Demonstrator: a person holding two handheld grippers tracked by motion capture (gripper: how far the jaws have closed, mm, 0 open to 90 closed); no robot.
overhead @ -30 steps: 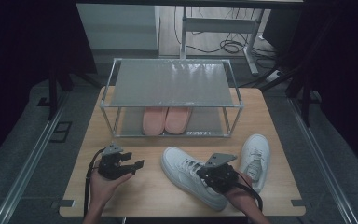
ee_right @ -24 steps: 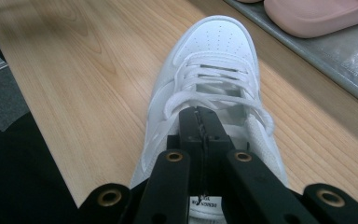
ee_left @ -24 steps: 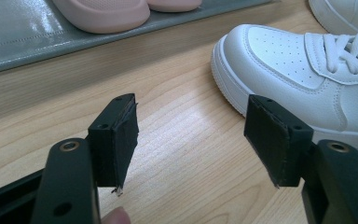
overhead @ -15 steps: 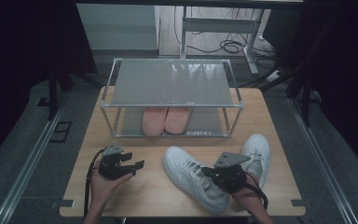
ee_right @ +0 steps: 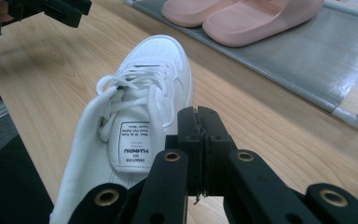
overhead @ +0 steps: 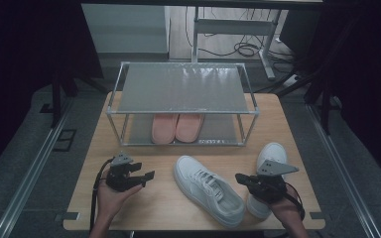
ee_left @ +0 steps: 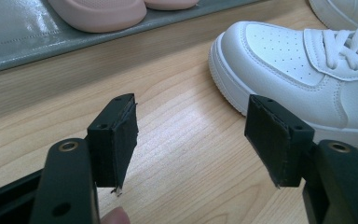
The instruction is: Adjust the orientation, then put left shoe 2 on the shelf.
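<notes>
A white sneaker (overhead: 208, 191) lies on the wooden table (overhead: 154, 203), toe toward the rack; in the right gripper view the sneaker (ee_right: 144, 102) shows its tongue label. A second white sneaker (overhead: 271, 154) stands at the right, partly hidden behind my right gripper (overhead: 239, 177). That right gripper (ee_right: 198, 116) is shut on nothing, just right of the middle sneaker's heel. My left gripper (overhead: 147, 177) rests at the table's left, open and empty. In the left gripper view, my left gripper (ee_left: 196, 144) points at bare wood beside the sneaker's toe (ee_left: 279, 60).
A metal-framed rack (overhead: 183, 89) with a grey top shelf stands at the back of the table. A pair of pink slippers (overhead: 177, 126) sits on its lower shelf. Dark floor and rails surround the table.
My right gripper has moved to the right, off the middle sneaker's heel and in front of the second sneaker. The left gripper and the shoes have stayed put.
</notes>
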